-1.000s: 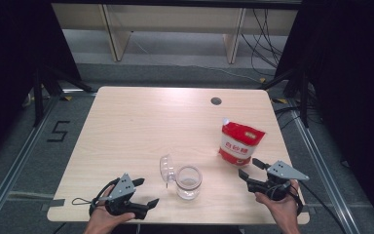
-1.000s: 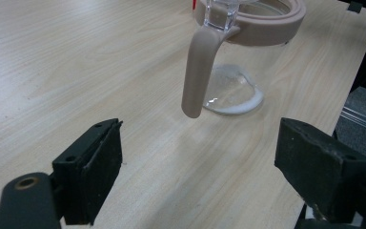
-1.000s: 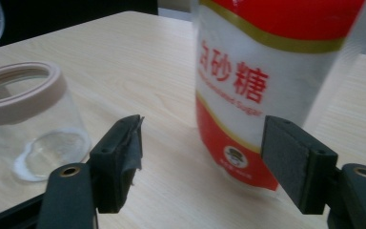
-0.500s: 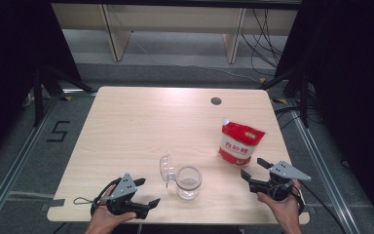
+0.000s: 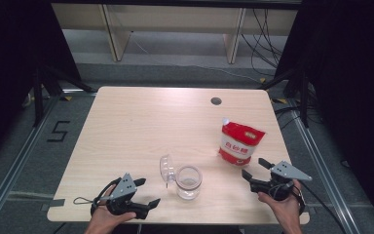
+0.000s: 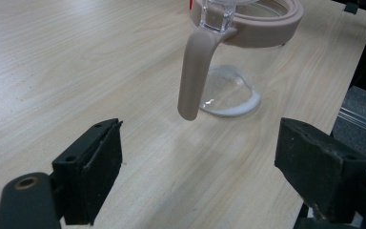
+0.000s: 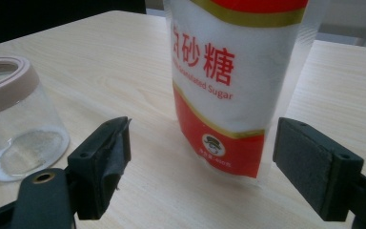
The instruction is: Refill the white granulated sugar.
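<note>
A clear glass jar (image 5: pixel 189 182) with a beige rim and its hinged lid (image 5: pixel 166 168) flipped open stands near the table's front middle; a little white powder lies in its bottom (image 6: pixel 228 95). A red and white sugar pouch (image 5: pixel 240 142) stands upright to its right. My left gripper (image 5: pixel 146 193) rests open at the front left, its jaws pointing at the jar (image 6: pixel 248 57) and its beige latch (image 6: pixel 194 71). My right gripper (image 5: pixel 254 167) is open just in front of the pouch (image 7: pixel 233 81), with the jar (image 7: pixel 16 119) off to its left.
The light wood table (image 5: pixel 141 126) has a round cable hole (image 5: pixel 216 101) at the back right. Metal floor rails run along both sides, and shelving legs stand beyond the far edge. Black cables trail from both grippers.
My right gripper has eased slightly back toward the table's front right corner. The left gripper, jar and pouch have stayed put.
</note>
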Motion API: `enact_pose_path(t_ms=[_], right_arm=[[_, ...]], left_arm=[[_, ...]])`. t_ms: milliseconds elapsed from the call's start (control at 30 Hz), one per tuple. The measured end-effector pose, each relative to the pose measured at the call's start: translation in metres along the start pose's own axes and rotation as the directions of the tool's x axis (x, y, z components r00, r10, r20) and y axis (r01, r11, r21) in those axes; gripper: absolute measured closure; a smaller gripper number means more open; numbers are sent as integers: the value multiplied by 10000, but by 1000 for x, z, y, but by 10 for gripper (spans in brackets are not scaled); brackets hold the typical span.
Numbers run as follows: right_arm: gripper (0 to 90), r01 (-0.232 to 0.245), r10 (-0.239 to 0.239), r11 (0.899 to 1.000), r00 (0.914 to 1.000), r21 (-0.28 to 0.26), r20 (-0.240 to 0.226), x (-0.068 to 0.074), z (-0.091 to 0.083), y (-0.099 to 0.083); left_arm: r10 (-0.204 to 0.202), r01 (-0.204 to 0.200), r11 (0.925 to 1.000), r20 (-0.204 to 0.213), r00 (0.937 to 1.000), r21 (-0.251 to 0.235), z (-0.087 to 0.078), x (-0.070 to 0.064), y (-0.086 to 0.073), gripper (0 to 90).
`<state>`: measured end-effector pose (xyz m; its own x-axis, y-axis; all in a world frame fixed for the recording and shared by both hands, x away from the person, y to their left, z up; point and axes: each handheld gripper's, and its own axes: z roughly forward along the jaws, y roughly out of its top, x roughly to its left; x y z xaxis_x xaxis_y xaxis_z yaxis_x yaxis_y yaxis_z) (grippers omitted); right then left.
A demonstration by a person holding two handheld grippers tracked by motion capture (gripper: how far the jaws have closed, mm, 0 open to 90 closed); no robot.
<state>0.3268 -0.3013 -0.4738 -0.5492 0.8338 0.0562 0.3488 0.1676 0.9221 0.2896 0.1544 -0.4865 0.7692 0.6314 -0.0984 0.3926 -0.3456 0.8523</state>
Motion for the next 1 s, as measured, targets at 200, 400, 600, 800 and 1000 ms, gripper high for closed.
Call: enact_pose_path(t_ms=[200,400,600,800,1000], right_arm=[[186,151,-151,9998,9999,-161,10,-4,3,-1],[177,171,-171,9998,9999,-112,21,-10,9,3],[172,-37,38,9997,10000,-258,42,-15,16,6],[172,569,-567,9978,9984,-345,66,-21,26,9],[200,421,-433,9985,9985,-346,-337,-25,37,11]], left_arm=[[333,-332,9994,123,9994,-57,1,1,0,158],[339,-338,9994,159,9993,-60,0,1,0,158],[26,-25,10000,239,9997,-48,1,-1,-2,158],[5,-2,9999,316,9995,-110,1,-4,-2,158],[35,-33,10000,234,9997,-69,2,-3,-3,158]])
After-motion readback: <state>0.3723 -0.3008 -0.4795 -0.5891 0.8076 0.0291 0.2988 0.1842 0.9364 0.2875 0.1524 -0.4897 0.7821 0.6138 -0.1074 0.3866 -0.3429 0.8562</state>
